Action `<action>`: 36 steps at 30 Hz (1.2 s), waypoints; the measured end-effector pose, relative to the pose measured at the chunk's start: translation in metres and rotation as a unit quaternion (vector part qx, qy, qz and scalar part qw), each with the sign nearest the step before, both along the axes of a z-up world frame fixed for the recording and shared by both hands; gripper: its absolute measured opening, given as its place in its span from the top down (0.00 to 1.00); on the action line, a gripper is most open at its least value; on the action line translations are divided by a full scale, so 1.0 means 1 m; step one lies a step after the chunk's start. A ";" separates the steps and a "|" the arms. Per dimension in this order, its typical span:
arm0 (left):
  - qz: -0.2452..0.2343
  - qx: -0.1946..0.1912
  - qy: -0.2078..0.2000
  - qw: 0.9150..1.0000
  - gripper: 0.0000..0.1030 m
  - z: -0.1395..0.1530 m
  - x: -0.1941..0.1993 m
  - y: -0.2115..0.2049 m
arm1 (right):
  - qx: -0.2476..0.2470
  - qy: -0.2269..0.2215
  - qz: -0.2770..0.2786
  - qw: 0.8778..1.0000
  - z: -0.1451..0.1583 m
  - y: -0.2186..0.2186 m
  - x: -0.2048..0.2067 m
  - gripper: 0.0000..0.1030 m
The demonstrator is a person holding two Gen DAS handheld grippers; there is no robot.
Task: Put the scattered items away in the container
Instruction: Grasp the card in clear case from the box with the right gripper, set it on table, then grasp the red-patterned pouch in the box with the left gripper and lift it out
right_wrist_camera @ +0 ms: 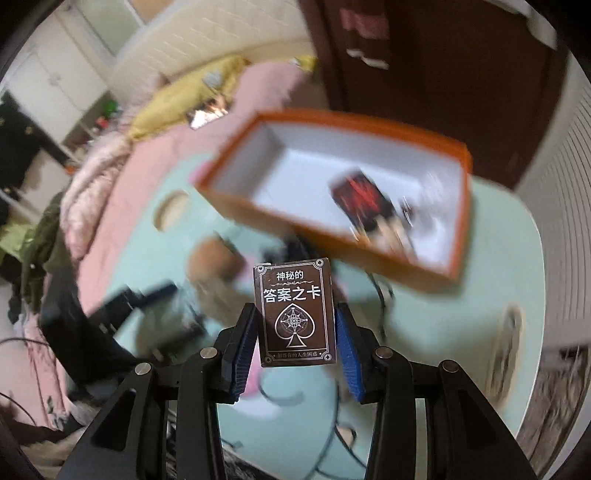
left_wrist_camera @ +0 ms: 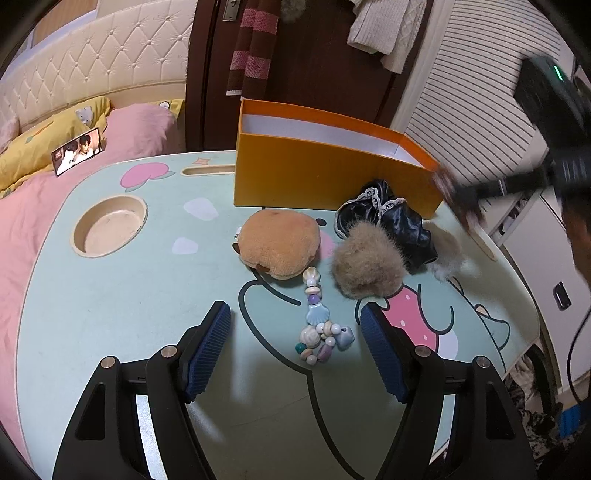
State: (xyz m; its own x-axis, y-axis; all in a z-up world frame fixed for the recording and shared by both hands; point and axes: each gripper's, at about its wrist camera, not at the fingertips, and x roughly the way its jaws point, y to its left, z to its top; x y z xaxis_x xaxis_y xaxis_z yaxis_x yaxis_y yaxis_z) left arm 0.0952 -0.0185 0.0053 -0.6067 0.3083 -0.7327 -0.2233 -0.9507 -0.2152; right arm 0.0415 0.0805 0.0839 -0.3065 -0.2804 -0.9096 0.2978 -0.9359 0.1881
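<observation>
Right gripper (right_wrist_camera: 295,314) clamps card box (right_wrist_camera: 294,314) reading "神秘的 答案之卡".

A mint-green lap table (left_wrist_camera: 110,314) with cartoon prints stands on a bed with a pink blanket (left_wrist_camera: 22,221). The table has a round cup recess (left_wrist_camera: 109,226) near its left side. A yellow pillow (left_wrist_camera: 40,147) lies by the cream tufted headboard (left_wrist_camera: 103,62), and a small photo card (left_wrist_camera: 78,150) rests against it. A striped scarf (left_wrist_camera: 253,44) and a white knitted sweater (left_wrist_camera: 388,29) hang on the dark brown door (left_wrist_camera: 314,66).
</observation>
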 end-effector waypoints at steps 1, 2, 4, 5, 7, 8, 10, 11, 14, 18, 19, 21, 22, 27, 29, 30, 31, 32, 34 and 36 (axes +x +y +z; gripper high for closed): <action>0.001 0.000 0.000 1.000 0.29 0.000 0.000 0.000 | -0.002 -0.008 -0.002 1.000 -0.006 0.008 0.003 0.61; 0.002 0.001 0.000 1.000 0.29 0.000 0.000 0.000 | -0.006 -0.020 -0.007 1.000 -0.014 0.013 0.007 0.61; 0.001 0.001 -0.001 1.000 0.29 0.000 -0.001 0.000 | -0.006 -0.033 -0.020 0.999 -0.027 0.020 0.010 0.61; 0.002 0.002 -0.001 1.000 0.29 0.000 -0.002 0.000 | -0.002 -0.033 -0.022 0.999 -0.033 0.022 0.012 0.61; 0.001 -0.004 0.000 1.000 0.29 0.000 -0.001 0.002 | -0.007 -0.034 -0.024 0.999 -0.038 0.023 0.015 0.61; 0.000 -0.006 0.000 1.000 0.29 0.000 -0.001 0.002 | -0.010 -0.035 -0.025 0.999 -0.041 0.023 0.016 0.61; 0.000 -0.012 0.000 1.000 0.29 0.000 -0.001 0.004 | -0.009 -0.029 -0.019 0.999 -0.044 0.018 0.019 0.61; 0.000 -0.013 0.000 1.000 0.29 0.000 -0.001 0.004 | -0.009 -0.025 -0.013 1.000 -0.045 0.015 0.021 0.61; 0.001 -0.007 -0.001 1.000 0.29 0.000 -0.001 0.003 | -0.022 -0.021 0.000 1.000 -0.048 0.009 0.023 0.60; 0.010 0.001 -0.001 1.000 0.29 0.002 -0.001 -0.003 | -0.046 -0.019 0.011 0.999 -0.052 0.004 0.027 0.53; 0.012 0.000 0.001 1.000 0.29 0.003 0.000 -0.003 | -0.055 -0.013 0.008 0.998 -0.051 0.007 0.029 0.46; 0.020 -0.009 0.003 1.000 0.29 0.006 -0.001 -0.005 | -0.061 0.014 -0.008 0.998 -0.044 0.017 0.033 0.38; 0.027 -0.019 0.002 0.999 0.29 0.008 -0.002 -0.005 | -0.062 0.035 -0.020 0.997 -0.040 0.024 0.035 0.36; 0.012 -0.024 0.018 0.999 0.29 0.031 -0.012 0.000 | -0.069 0.073 -0.070 0.993 -0.032 0.060 0.039 0.36; -0.003 -0.020 0.032 0.999 0.29 0.052 -0.023 0.007 | -0.045 0.095 -0.092 0.990 -0.032 0.069 0.042 0.36; -0.010 -0.016 0.035 0.999 0.29 0.060 -0.029 0.011 | -0.036 0.104 -0.100 0.989 -0.031 0.071 0.043 0.36; -0.021 -0.002 0.037 0.999 0.29 0.073 -0.040 0.018 | -0.035 0.109 -0.105 0.988 -0.031 0.073 0.044 0.36; -0.027 0.008 0.033 0.999 0.29 0.080 -0.049 0.023 | -0.037 0.112 -0.110 0.987 -0.032 0.076 0.045 0.36; -0.035 0.021 0.001 0.999 0.29 0.091 -0.074 0.037 | -0.045 0.108 -0.116 0.986 -0.034 0.079 0.045 0.36; -0.031 0.018 -0.058 0.998 0.29 0.094 -0.108 0.054 | -0.061 0.100 -0.125 0.985 -0.038 0.084 0.046 0.36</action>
State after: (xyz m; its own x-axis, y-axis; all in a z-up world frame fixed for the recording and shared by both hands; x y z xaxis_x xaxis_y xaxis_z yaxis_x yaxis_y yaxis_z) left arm -0.0125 0.0359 0.0997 -0.4980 0.3705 -0.7840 -0.2537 -0.9268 -0.2769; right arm 0.0876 0.1646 0.0456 -0.5500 -0.2770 -0.7879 0.1038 -0.9587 0.2647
